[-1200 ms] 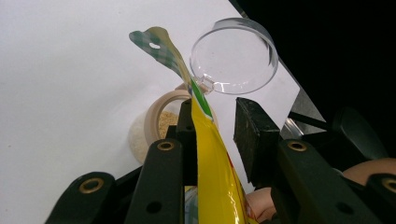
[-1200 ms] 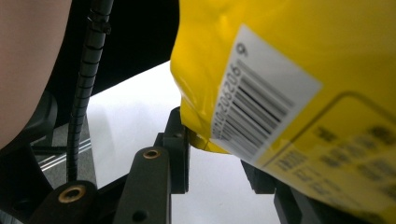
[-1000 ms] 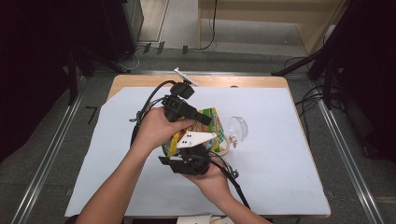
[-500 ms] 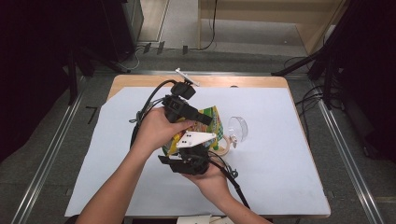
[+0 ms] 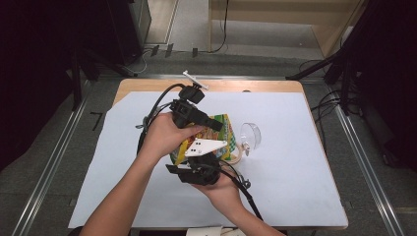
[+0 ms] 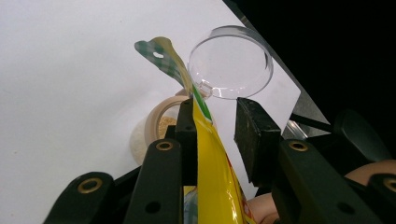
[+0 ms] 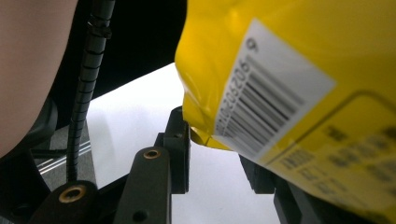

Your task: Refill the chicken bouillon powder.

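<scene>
Nothing has shifted since the earlier frame. The left gripper stands released, the yellow packet against one jaw. The right gripper seemingly clasps its corner. A clear lid and tape roll lie just right.

A white sheet covers most of the wooden surface, whose bare edge shows along the far side. Near the middle of the sheet, a clear round plastic lid stands tilted on its edge, and just near of it lies a beige ring-shaped roll of tape. A small white plastic stick rests at the far edge of the surface. Grey floor with metal rails flanks both sides, and black cables trail at the far right.
</scene>
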